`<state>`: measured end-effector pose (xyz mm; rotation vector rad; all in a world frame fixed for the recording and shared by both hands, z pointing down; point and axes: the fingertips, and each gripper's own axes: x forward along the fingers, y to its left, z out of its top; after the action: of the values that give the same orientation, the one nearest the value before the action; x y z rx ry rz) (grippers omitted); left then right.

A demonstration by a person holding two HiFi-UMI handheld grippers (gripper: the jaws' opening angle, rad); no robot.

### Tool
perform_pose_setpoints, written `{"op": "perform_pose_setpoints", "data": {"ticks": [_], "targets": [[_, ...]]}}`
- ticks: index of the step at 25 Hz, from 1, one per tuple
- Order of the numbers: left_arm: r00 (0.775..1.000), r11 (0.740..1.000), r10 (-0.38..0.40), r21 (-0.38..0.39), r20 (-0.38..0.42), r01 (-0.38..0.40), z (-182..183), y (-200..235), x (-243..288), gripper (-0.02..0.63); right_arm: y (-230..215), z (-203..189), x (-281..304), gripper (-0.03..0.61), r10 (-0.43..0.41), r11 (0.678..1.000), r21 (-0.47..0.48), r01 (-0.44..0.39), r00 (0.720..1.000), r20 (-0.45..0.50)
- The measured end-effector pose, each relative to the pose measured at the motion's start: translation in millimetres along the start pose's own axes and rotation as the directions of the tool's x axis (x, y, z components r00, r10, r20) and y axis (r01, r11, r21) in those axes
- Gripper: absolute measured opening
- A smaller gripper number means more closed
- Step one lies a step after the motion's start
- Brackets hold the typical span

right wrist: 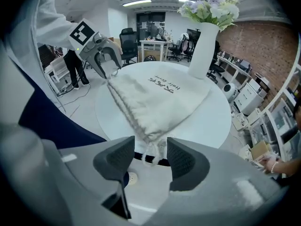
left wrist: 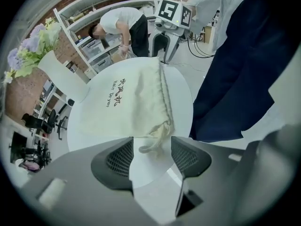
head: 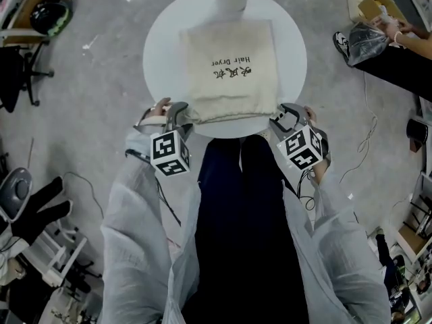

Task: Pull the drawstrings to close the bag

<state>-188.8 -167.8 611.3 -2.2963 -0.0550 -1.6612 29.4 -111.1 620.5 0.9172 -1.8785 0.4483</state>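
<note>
Two grippers poised; nothing pulled yet.
Cream cloth drawstring bag point(head: 229, 73) lies flat on the round white table point(head: 159, 49), mouth barely gathered; left gripper point(left wrist: 151, 154) and right gripper point(right wrist: 151, 160) straddle its cord ends point(left wrist: 153, 143), jaws apart.

Matt cloth on a smooth top
The bag point(head: 229, 69) is cream woven cloth with twisted cord drawstrings point(left wrist: 151, 146); the table point(head: 158, 52) looks smooth, white; the left gripper point(left wrist: 152, 155) has dark, dimpled pads point(left wrist: 119, 158).
</note>
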Motion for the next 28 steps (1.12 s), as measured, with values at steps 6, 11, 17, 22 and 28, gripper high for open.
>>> {"op": "perform_pose_setpoints", "data": {"ticks": [6, 11, 17, 22, 28], "targets": [[0.998, 0.999, -0.032, 0.025, -0.060, 0.034, -8.0, -7.5, 14.8, 0.210, 1.8, -4.4, 2.6, 0.199, 0.001, 1.000, -0.014, -0.001, 0.999, -0.039], [0.993, 0.996, -0.082, 0.012, -0.084, 0.083, -7.4, -16.5, 15.6, 0.140, -0.6, -7.3, 0.9, 0.079, -0.023, 1.000, -0.020, 0.022, 0.998, -0.059], [0.987, 0.992, -0.041, 0.112, -0.154, 0.058, -11.3, -25.3, 19.8, 0.034, -0.5, -11.8, 4.9, 0.054, -0.035, 0.995, -0.095, 0.025, 0.994, -0.102], [0.986, 0.998, -0.047, 0.043, -0.159, 0.054, -11.7, -24.3, 16.8, 0.034, -3.3, -16.9, 2.5, 0.052, -0.059, 0.987, -0.157, 0.039, 0.990, -0.127], [0.983, 1.000, -0.017, 0.015, -0.181, 0.020, -14.3, -20.1, 13.4, 0.034, -7.3, -17.6, 1.8, 0.052, -0.064, 0.980, -0.193, 0.037, 0.989, -0.134]]}}
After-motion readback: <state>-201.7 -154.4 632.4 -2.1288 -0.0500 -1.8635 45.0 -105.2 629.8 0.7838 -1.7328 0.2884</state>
